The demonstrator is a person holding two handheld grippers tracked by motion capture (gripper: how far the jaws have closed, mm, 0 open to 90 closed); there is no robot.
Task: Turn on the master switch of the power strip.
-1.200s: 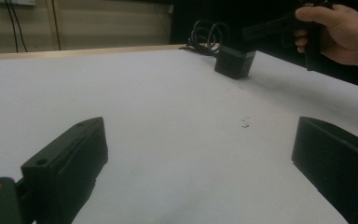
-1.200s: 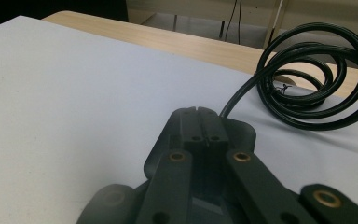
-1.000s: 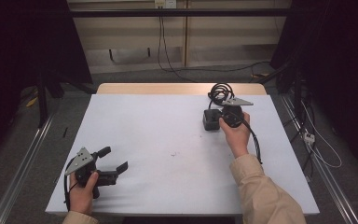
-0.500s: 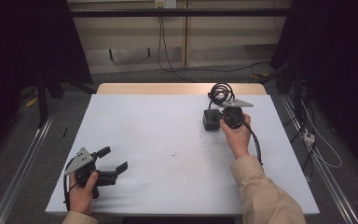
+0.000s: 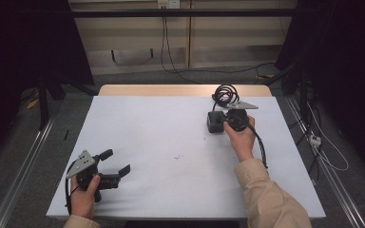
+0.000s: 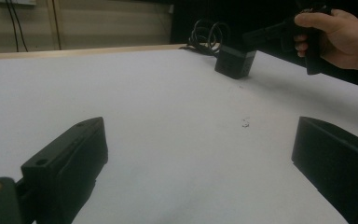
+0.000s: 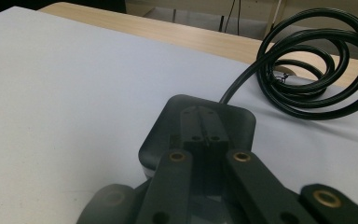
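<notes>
A black power adapter block (image 5: 214, 122) stands at the table's far right, and its black cable (image 5: 224, 93) lies coiled just behind it. My right gripper (image 5: 224, 119) is held over the block with its jaws together, nothing showing between them. In the right gripper view the shut gripper (image 7: 205, 133) hovers on top of the adapter (image 7: 163, 135), with the coil (image 7: 317, 70) beyond. My left gripper (image 5: 118, 161) rests near the front left edge, open and empty. In the left gripper view, the left gripper (image 6: 200, 154) faces the far-off adapter (image 6: 234, 63) and the person's hand (image 6: 340, 35).
The white table (image 5: 171, 137) has a wooden strip along its far edge (image 5: 180, 90). A small speck (image 6: 245, 123) lies mid-table. Cables run over the floor behind and to the right; metal rails (image 5: 24, 166) flank the table.
</notes>
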